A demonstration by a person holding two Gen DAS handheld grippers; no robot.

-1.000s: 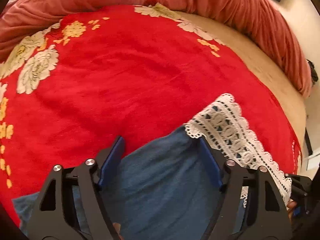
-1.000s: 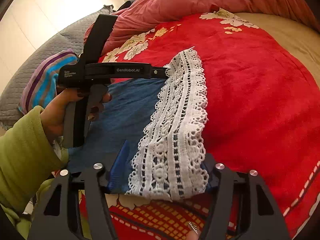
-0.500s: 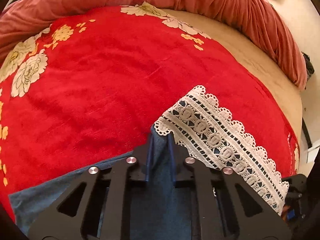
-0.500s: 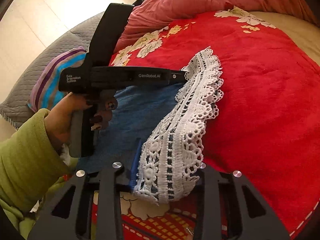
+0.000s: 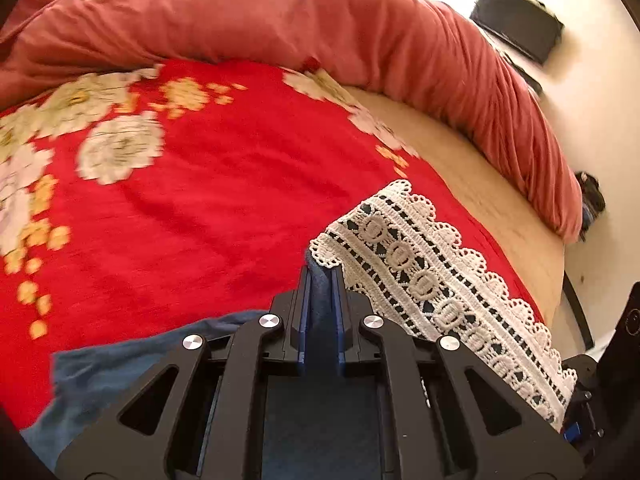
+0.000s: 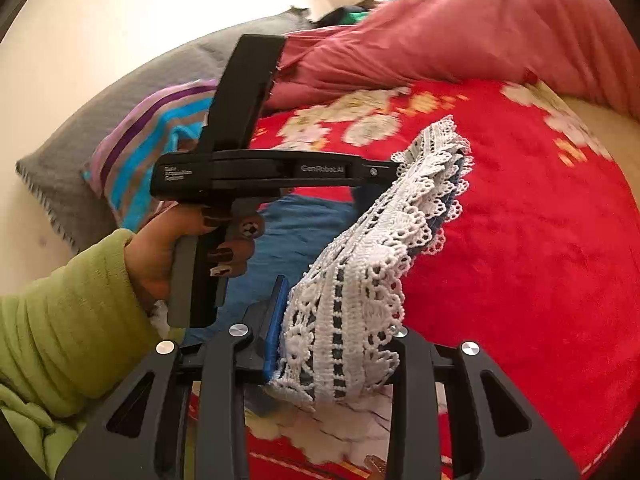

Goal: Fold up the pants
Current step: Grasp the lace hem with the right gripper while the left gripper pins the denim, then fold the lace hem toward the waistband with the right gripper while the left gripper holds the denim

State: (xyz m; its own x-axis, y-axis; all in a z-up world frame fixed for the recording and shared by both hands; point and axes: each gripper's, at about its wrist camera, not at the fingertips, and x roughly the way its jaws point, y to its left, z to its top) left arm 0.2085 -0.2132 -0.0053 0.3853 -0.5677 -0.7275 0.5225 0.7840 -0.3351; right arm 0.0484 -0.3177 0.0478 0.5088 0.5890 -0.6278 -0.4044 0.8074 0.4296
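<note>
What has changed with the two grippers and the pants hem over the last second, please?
Both grippers closed on the pants: the left gripper pinched the blue cloth beside the lace hem, and the right gripper clamped the lace. The hem has since lifted off the red blanket. The blanket and pink duvet lie as before.

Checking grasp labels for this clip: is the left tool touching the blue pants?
Touching. The left wrist view shows the left tool shut, a bunched fold of the blue pants pinched between its blue pads beside the white lace hem.
</note>
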